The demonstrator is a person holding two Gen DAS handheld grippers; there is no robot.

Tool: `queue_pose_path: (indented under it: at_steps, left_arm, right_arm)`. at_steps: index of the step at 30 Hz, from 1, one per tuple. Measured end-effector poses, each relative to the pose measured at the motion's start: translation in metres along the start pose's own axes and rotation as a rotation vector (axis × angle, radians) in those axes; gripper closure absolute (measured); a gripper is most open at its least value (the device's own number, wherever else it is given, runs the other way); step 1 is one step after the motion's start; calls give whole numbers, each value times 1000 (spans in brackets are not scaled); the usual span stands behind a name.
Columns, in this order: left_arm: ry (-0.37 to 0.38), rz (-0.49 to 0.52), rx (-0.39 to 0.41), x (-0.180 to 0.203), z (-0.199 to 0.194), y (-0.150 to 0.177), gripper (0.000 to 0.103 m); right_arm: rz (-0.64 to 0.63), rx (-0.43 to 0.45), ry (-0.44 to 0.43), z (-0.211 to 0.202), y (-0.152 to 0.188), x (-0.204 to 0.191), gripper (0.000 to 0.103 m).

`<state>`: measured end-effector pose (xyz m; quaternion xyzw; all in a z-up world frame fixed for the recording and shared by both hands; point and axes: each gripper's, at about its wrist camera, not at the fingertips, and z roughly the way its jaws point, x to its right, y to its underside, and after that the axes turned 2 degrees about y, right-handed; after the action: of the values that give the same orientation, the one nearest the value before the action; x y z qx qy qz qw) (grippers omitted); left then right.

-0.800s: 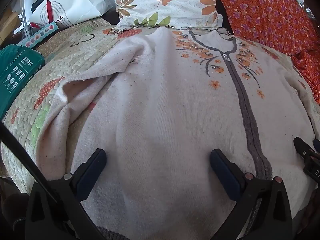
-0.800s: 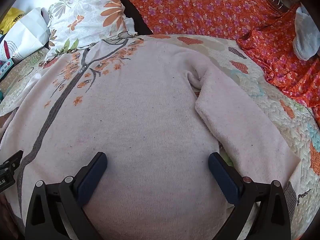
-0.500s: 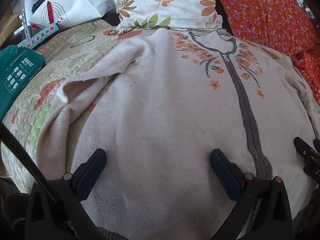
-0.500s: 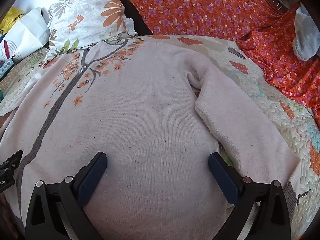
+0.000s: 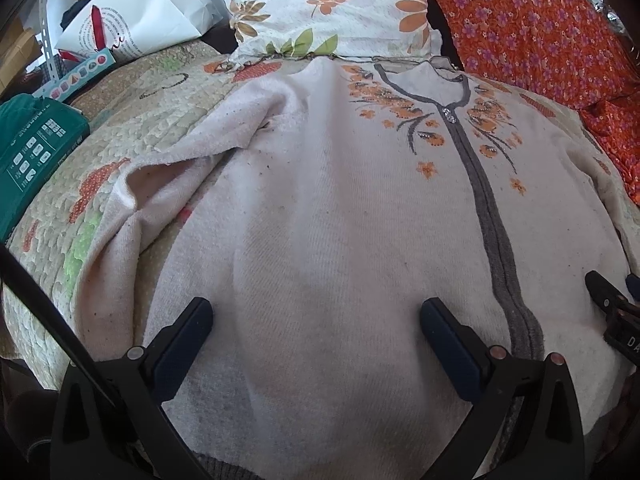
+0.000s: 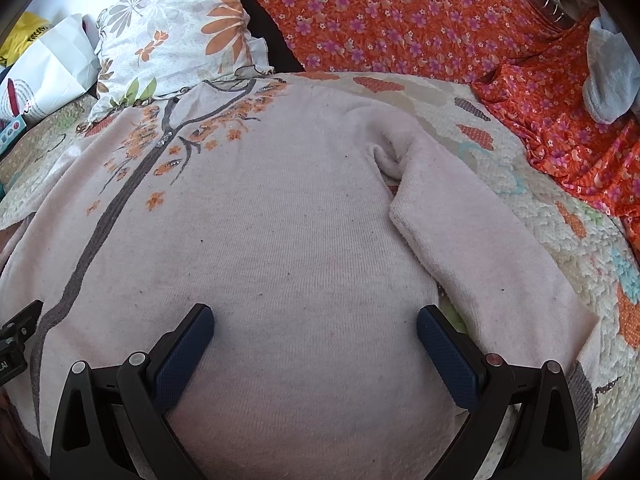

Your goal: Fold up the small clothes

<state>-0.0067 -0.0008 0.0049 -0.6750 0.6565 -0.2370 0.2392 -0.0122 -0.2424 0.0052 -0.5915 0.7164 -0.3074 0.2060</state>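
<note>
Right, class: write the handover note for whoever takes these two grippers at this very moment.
Left gripper: open, empty, over the cardigan's lower front, left of the grey placket.
Right gripper: open, empty, over the lower front on the right half.
Cardigan: face up on the quilted bedspread, collar toward the floral pillow. Left sleeve lies crumpled and twisted at its side; right sleeve runs straight down beside the body.
Done: garment laid out.
Left: every fold. I'd probably flatten the left sleeve first, then fold the sleeves in.
</note>
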Motion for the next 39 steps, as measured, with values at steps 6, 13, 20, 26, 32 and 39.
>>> queue_pose_path:
  at_steps: [6, 13, 20, 26, 32, 39]
  left_arm:
    - [51, 28, -37, -2, -15, -7, 28]
    - [87, -12, 63, -76, -75, -48, 23]
    - [-14, -37, -115, -182, -58, -60, 22]
    - [152, -186, -377, -224, -10, -32, 40]
    - [124, -116, -360, -196, -2, -20, 44]
    - [80, 17, -311, -159, -20, -20, 100]
  right_arm:
    - [-8, 8, 16, -1, 1, -1, 1]
    - [-12, 22, 26, -2, 2, 0, 1]
    - [-7, 25, 19, -2, 3, 2, 1]
    - [-18, 23, 30, -2, 4, 2, 1]
    - [-22, 11, 33, -2, 4, 1, 1]
    - [-29, -4, 38, -2, 4, 1, 1]
